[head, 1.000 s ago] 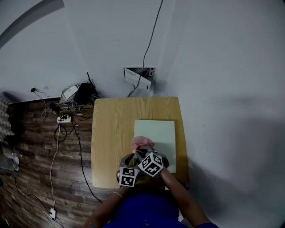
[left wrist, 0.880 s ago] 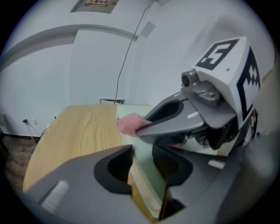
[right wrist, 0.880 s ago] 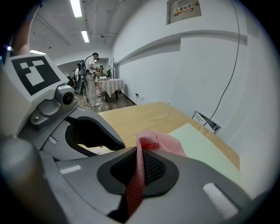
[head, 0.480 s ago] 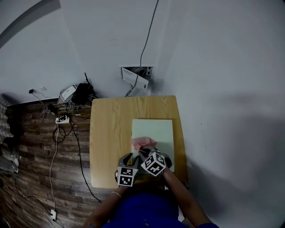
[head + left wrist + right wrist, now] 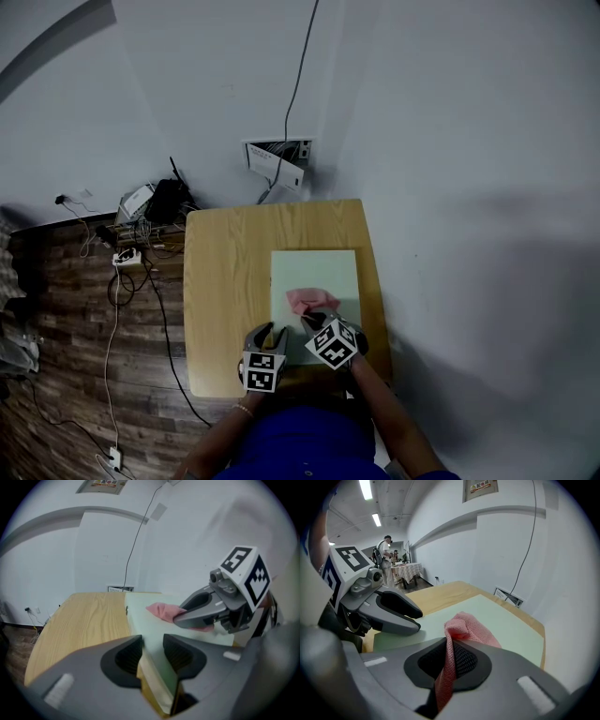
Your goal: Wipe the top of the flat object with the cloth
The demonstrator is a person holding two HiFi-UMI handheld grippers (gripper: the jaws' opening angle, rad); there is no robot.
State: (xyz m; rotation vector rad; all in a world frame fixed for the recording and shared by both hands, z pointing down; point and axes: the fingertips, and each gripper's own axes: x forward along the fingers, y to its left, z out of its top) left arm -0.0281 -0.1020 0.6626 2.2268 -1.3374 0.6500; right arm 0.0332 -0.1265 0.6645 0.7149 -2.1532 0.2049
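Since a sec ago the right gripper (image 5: 313, 321) has dragged the pink mesh cloth (image 5: 312, 300) rightward in the head view, off the left margin of the pale green board (image 5: 319, 267) and in toward its middle. The left gripper (image 5: 152, 639) hasn't budged.

Right jaws are closed tight on a fold of the cloth. The rest of it bunches out in front and lies on the board's top, in the lower half of the board as the head view shows it.

Left jaws sit about half open with the board's near left corner between them. From the left gripper view the edge fills the gap, so I read it as a clamp to steady the board (not 100% sure the pads bite).

The board lies flat on the wooden table (image 5: 225, 281), right of centre, long axis running bottom to top of the head frame, i.e. straight away from me. Most of the uncovered top is above the cloth in frame, with a strip at its right. The right hand is the one on it, so IMO the next stroke pushes up-frame along that axis.
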